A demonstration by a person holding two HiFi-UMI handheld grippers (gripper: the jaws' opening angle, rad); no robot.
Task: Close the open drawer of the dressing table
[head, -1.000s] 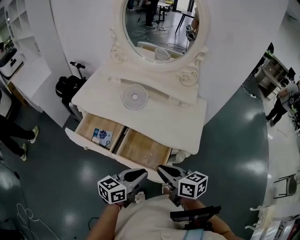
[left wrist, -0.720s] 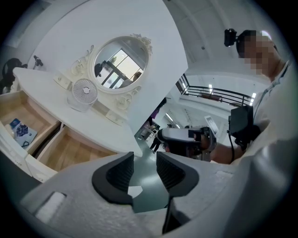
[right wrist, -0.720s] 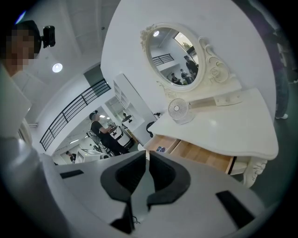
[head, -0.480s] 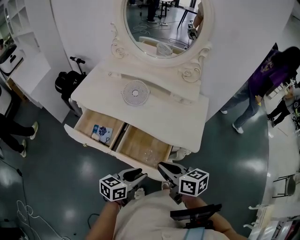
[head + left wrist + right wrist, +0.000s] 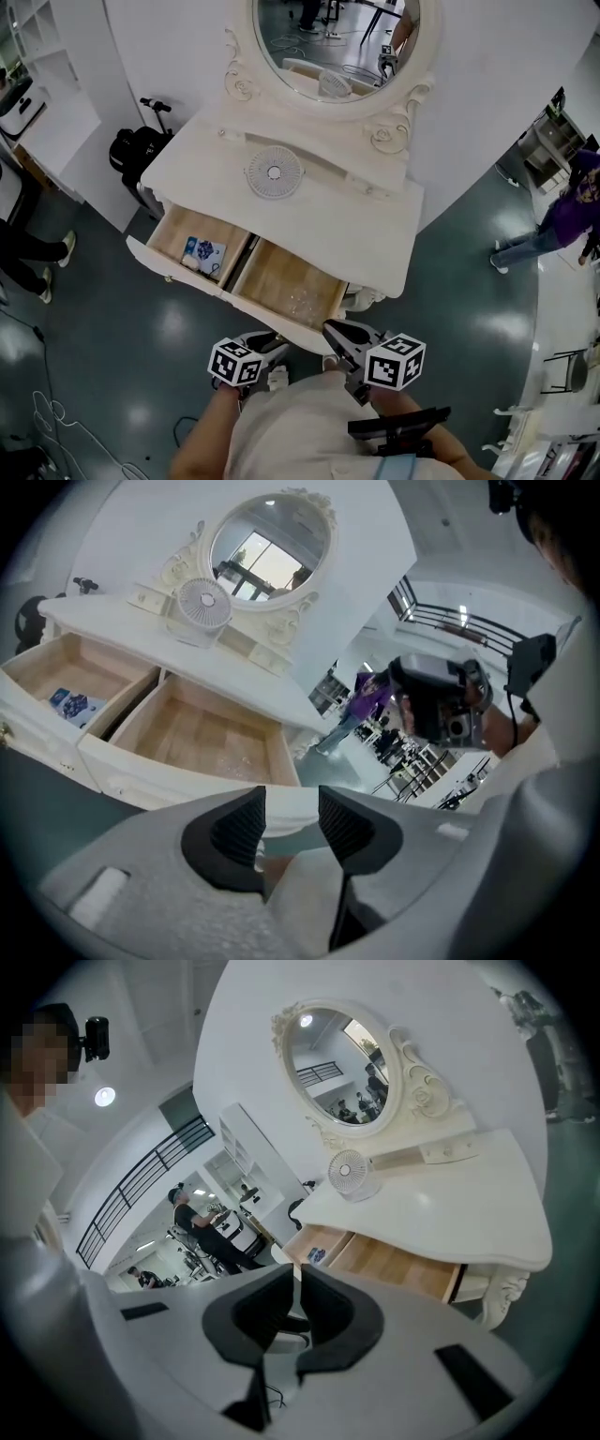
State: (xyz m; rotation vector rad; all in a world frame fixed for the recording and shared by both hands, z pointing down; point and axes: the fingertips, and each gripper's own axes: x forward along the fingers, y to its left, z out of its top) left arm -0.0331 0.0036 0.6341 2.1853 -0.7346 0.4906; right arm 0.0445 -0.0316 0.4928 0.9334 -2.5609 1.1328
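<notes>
The cream dressing table [image 5: 375,220] has its wide drawer [image 5: 178,272] pulled out, showing two wooden compartments. A blue-and-white packet [image 5: 203,253] lies in the left one. Both grippers hang close to my body, short of the drawer front and apart from it. My left gripper [image 5: 274,340] is low, with its jaws just opened and nothing between the pads [image 5: 242,829]. My right gripper [image 5: 331,327] is shut and empty. The left gripper [image 5: 292,803] looks at the drawer [image 5: 141,780] from its right end; the right gripper [image 5: 295,1274] sees the drawer [image 5: 375,1258] from the side.
A small white fan [image 5: 274,172] stands on the tabletop under the oval mirror [image 5: 333,47]. A black bag [image 5: 136,150] and white shelves [image 5: 47,103] are to the left. A person's legs [image 5: 33,258] stand at far left, and a person in purple [image 5: 562,211] at far right.
My left gripper has sunk lower and nearer my body, and less of its jaws shows in the head view. The right gripper has hardly moved. The person in purple has walked off right.
</notes>
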